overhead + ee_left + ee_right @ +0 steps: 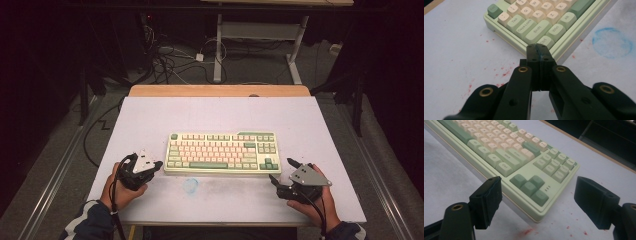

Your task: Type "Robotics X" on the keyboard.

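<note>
**Keyboard flanked by both grippers, no grip yet**

High view: keyboard (222, 153) flat at mid-table on white table cover (150, 115), long side running left-right. Left gripper (159, 164) just off its near-left corner, jaws together, nothing between. Right gripper (283, 170) by near-right corner, jaws spread, empty. Faint blue ring mark (190, 185) on cover, near side of kbd.

Left gripper view: left gripper (539, 48) w/ pads pressed flat together, closed on nothing, tips aimed at the Ctrl corner of keyboard (544, 25); touching or just short, can't tell. Pale green case, cream alpha keys, green modifiers, darker green Esc and space bar. Red specks on cover nearby.

Right gripper view: right gripper (536, 202) wide open, arrow-key corner of keyboard (506, 157) lying in the gap; pads look clear of case. Dark green arrow cluster, nav keys behind.

Handling (judgement): rigid plastic slab, prob. moderate weight, smooth edges likely a bit slippery on hard pads. Keycaps could pop off or get pressed, so avoid clamping on keys. Best hold: case rim at short ends or corners, one gripper per end, lift level. One-ended pinch likely to tilt or slide it.
</note>
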Motion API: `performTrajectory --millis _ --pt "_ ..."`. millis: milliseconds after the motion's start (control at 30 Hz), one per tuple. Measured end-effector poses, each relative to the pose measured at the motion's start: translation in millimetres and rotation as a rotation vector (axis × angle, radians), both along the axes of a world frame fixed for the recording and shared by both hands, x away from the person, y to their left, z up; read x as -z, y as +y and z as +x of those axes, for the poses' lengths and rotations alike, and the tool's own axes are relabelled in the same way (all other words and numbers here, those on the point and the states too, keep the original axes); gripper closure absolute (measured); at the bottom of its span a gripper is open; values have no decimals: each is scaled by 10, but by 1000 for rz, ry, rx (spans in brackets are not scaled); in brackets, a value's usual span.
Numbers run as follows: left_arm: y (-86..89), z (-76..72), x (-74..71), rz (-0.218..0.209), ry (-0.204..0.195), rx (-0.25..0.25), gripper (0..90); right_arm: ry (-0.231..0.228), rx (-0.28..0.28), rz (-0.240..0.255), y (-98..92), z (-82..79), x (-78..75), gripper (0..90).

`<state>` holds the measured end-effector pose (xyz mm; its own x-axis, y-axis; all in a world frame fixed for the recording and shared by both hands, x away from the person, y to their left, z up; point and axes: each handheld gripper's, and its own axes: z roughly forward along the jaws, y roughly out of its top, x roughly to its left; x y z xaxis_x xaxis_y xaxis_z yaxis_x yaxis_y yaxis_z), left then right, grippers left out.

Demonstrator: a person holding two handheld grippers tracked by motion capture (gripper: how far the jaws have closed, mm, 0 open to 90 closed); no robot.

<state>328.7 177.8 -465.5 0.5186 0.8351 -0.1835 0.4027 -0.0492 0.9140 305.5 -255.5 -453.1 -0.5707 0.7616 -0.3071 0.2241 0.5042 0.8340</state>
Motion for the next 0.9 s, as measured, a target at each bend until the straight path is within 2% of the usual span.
performTrajectory --millis 367,900 --pt "-170 124 -46 0 30 32 873 6 -6 -6 25 0 11 232" --pt "-511 370 -121 6 40 92 873 11 -9 -9 33 5 23 232"
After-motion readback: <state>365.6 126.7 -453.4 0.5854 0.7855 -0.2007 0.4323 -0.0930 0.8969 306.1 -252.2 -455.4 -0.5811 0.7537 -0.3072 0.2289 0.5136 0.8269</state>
